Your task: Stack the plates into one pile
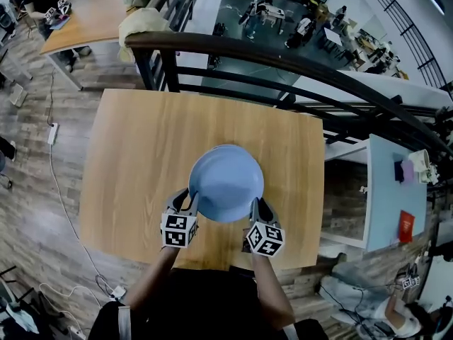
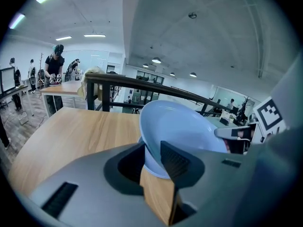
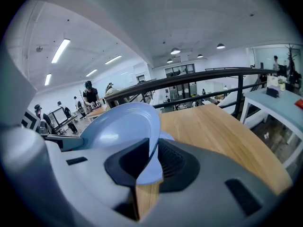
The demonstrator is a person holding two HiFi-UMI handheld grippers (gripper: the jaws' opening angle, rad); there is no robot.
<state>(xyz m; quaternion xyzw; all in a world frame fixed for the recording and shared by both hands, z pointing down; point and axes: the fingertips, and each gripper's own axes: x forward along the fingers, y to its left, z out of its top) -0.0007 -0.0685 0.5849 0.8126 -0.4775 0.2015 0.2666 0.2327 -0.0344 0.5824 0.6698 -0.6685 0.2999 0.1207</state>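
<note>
The left gripper has its ribbed black pads closed narrowly on the left rim of a round, light blue plate, the thin edge pinched between them. The right gripper grips the opposite, right rim of the same plate in the same way, and its jaws stand just as narrow.

From the head view, the plate hangs between the two grippers, the left and the right. It is over the near middle of a rectangular light wooden table. The gripper views show its hollow face tilted, with bare wood below the jaws. Whether its underside touches the tabletop cannot be told.

Beyond the table's far edge runs a dark curved metal railing. A pale blue table stands to the right.
</note>
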